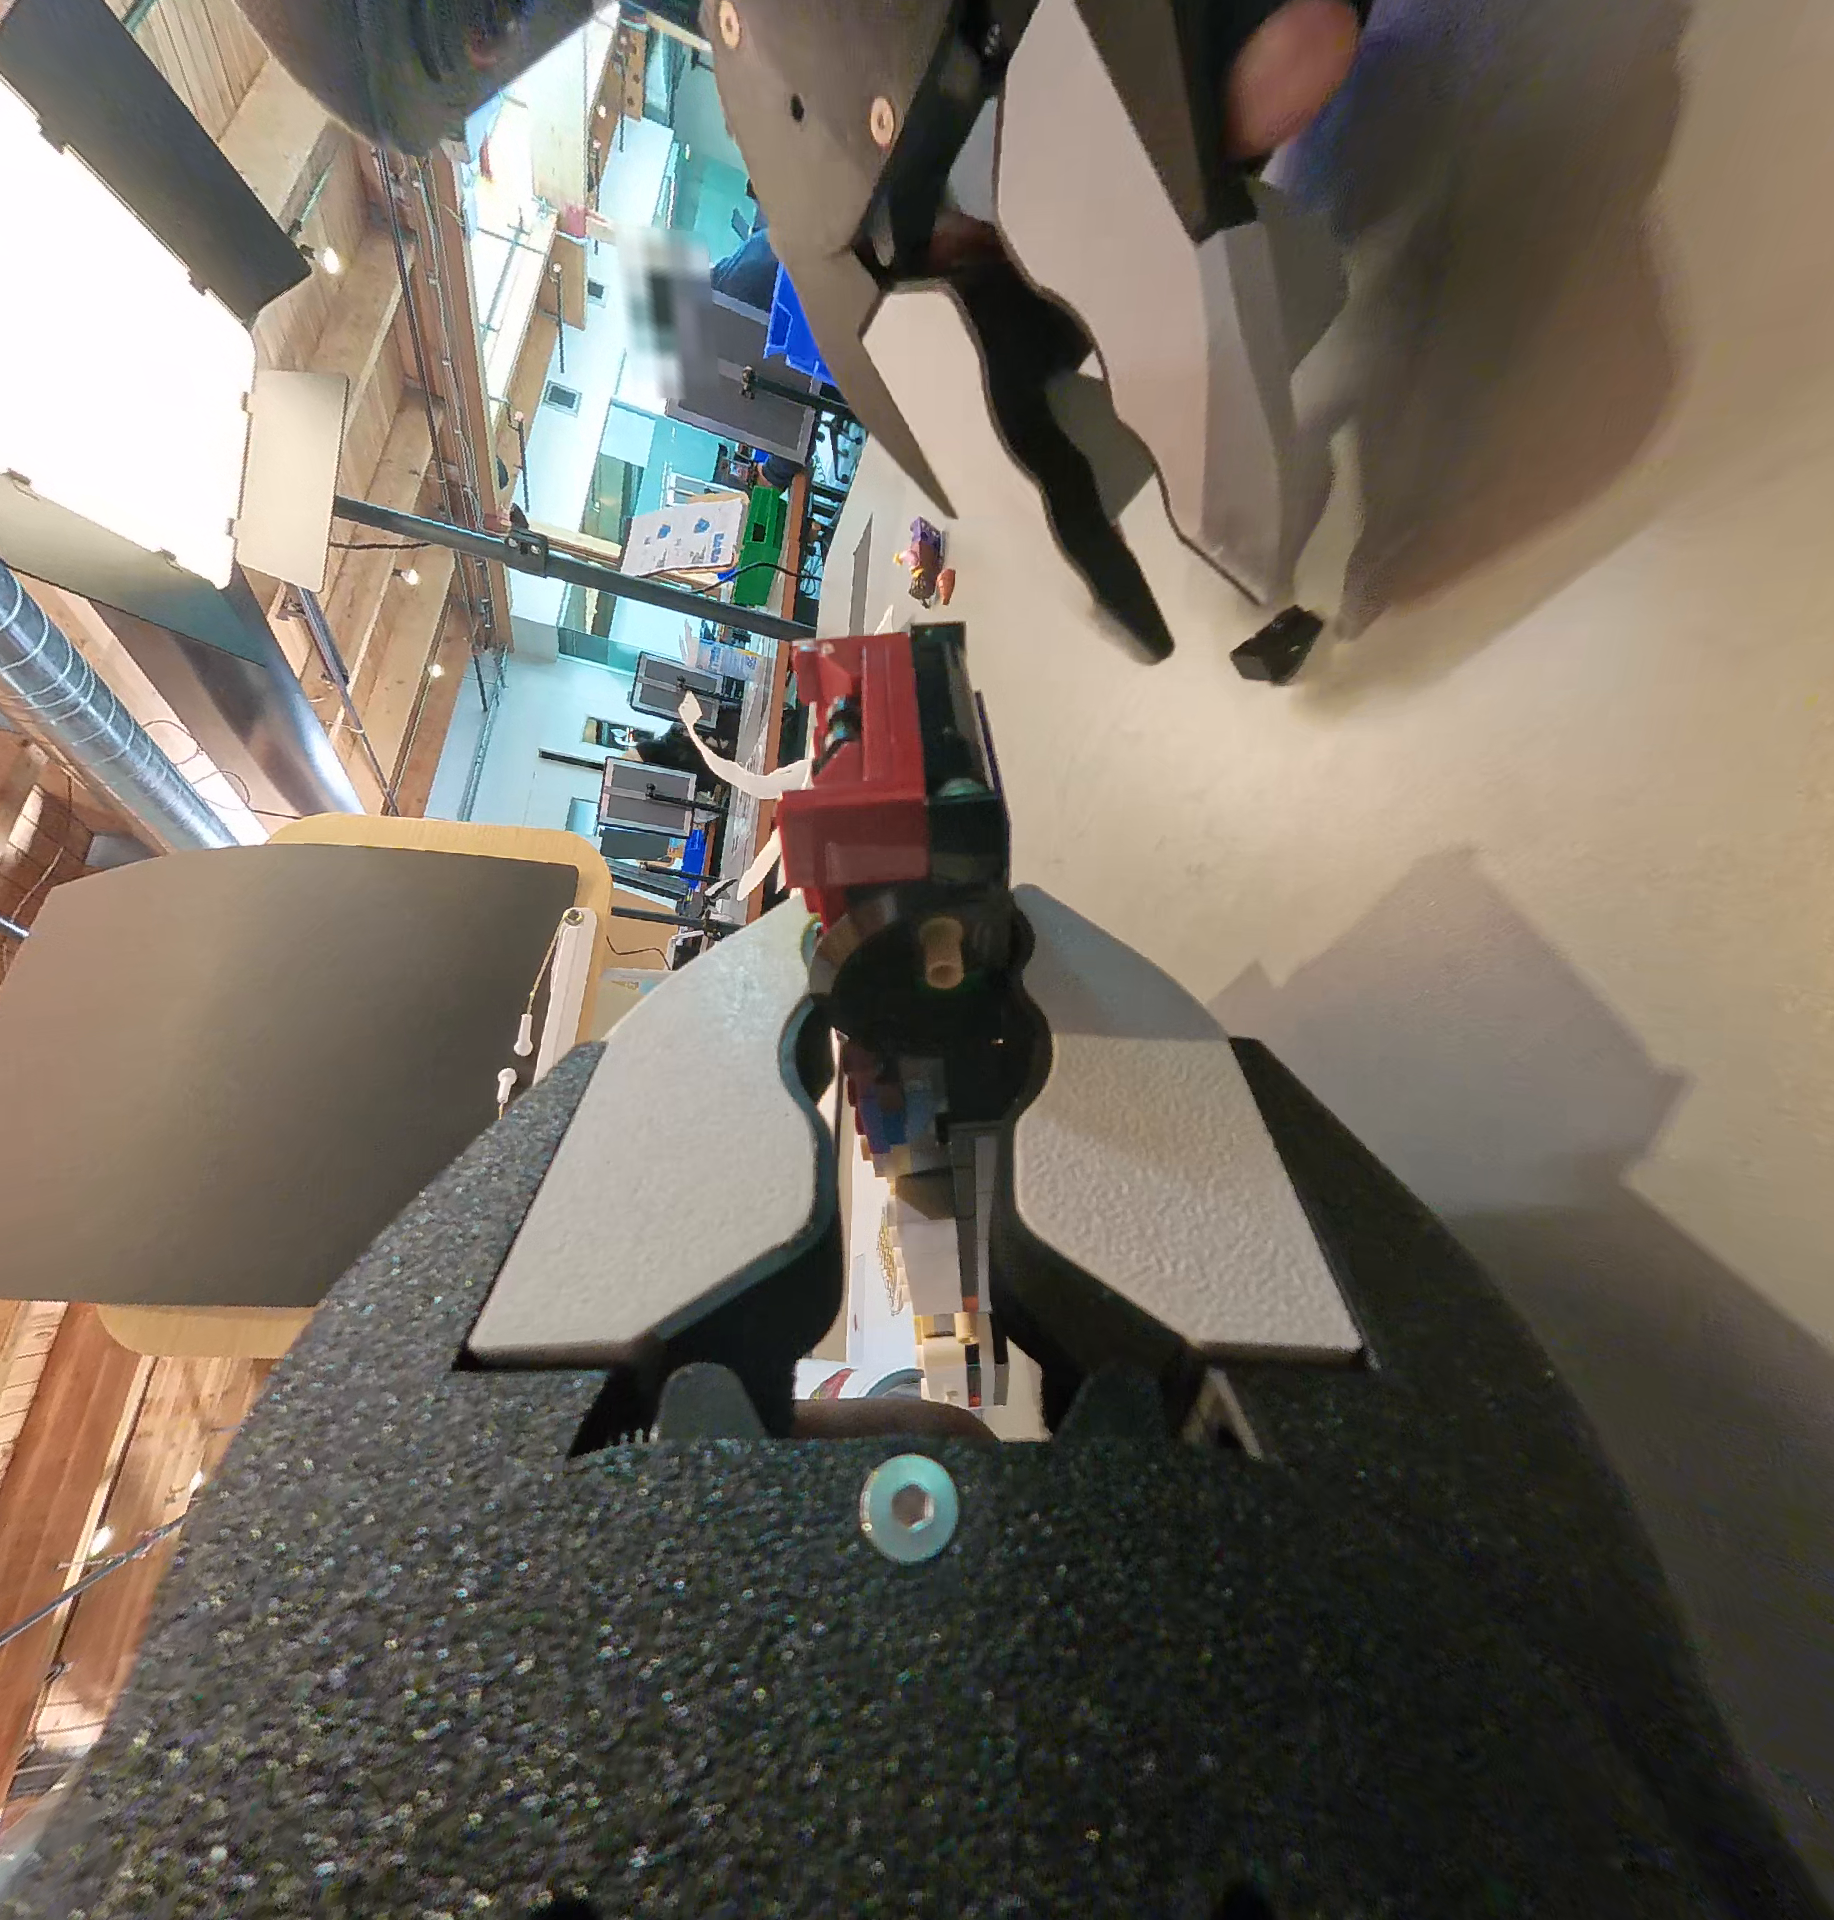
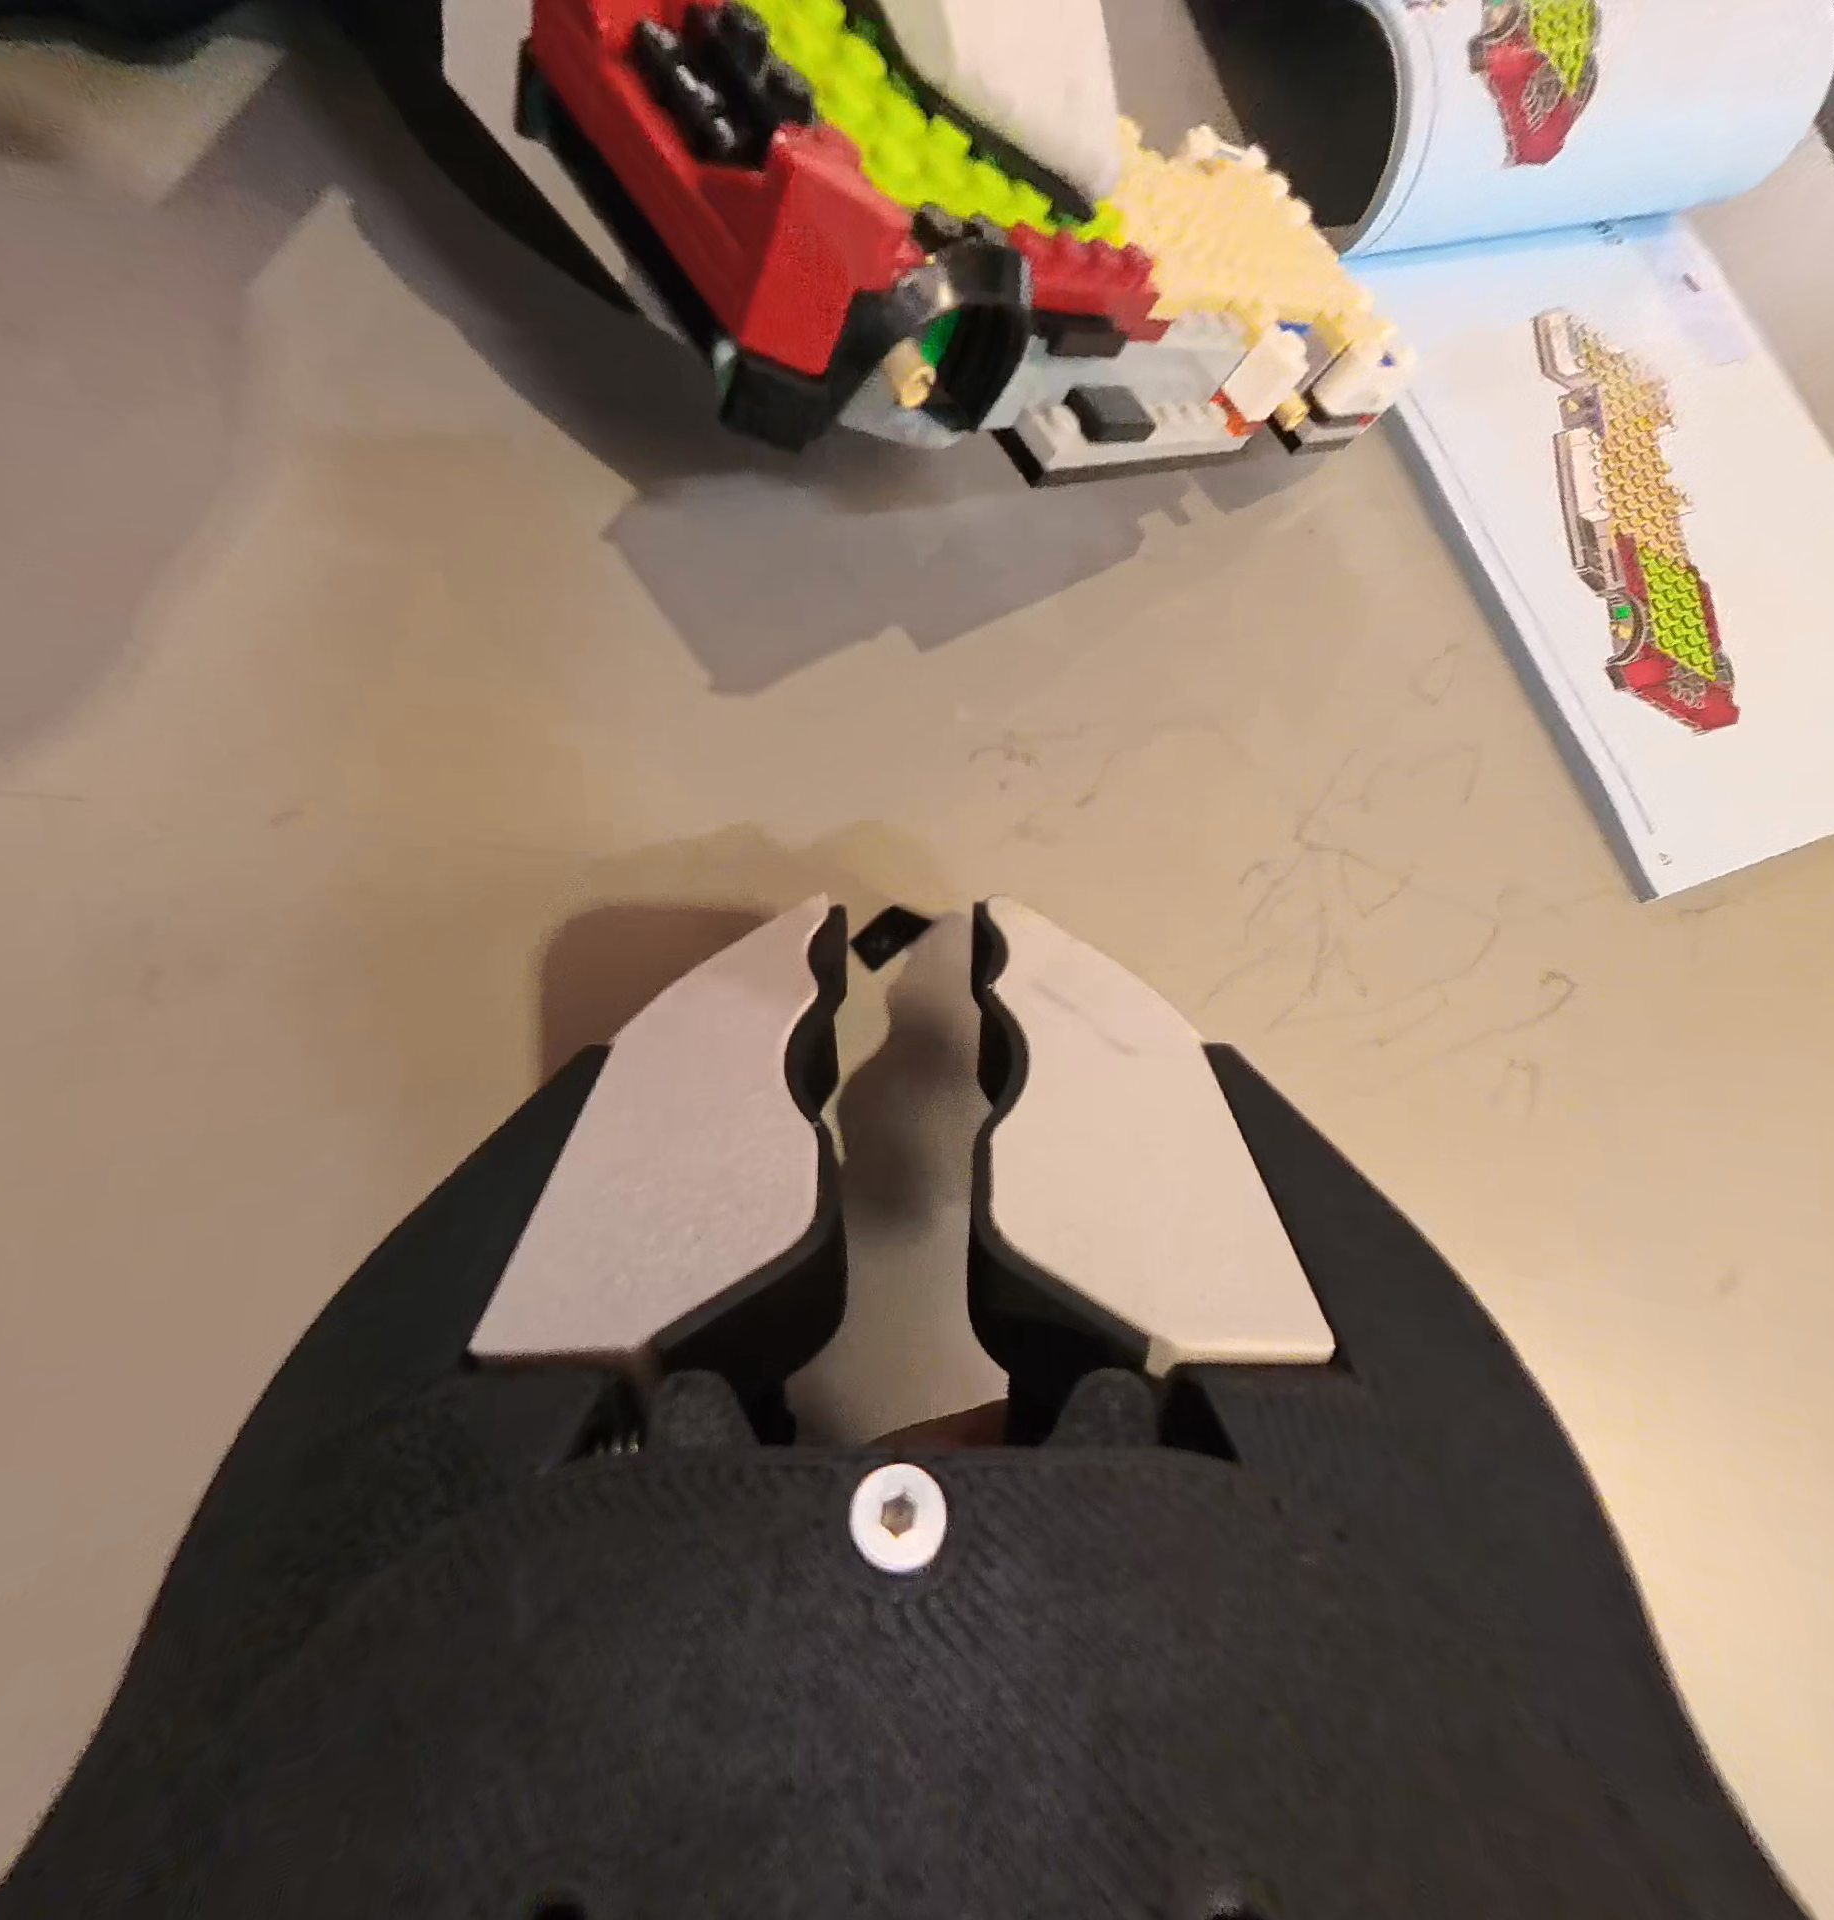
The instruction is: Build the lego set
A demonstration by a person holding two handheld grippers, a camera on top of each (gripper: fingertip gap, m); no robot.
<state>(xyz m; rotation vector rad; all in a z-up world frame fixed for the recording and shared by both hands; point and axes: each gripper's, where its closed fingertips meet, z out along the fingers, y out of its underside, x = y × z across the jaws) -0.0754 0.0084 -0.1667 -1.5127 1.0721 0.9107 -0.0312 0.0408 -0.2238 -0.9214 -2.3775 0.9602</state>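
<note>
Two grippers are on record, taken view by view. Left wrist view: the left gripper (image 1: 918,997) has its fingers (image 1: 684,1122) closed narrowly on a brick model (image 1: 871,769), red and black at the far end, with a round black part carrying a tan peg seated between the tips and both pads against it; grey, blue and white bricks of the same model run back through the gap toward the gripper body. The model is held above a beige table (image 1: 1308,831). Farther off, at the top of this view, the right gripper (image 1: 1204,644) points down at the table, its tips apart, with a small black piece (image 1: 1277,644) lying on the surface between them. A person's hand (image 1: 1287,73) shows blurred at its upper end. Right wrist view: the right gripper (image 2: 908,914) stands low over the table (image 2: 373,727), fingers (image 2: 726,1091) at a narrow spread, the small black piece (image 2: 885,935) on the surface between the tips, near the left one; contact cannot be confirmed. Beyond, the brick model (image 2: 892,239), red, lime green, cream and grey, is carried off the table by the left gripper's finger (image 2: 1017,94). An open instruction booklet (image 2: 1619,520) lies to the right of it.
</note>
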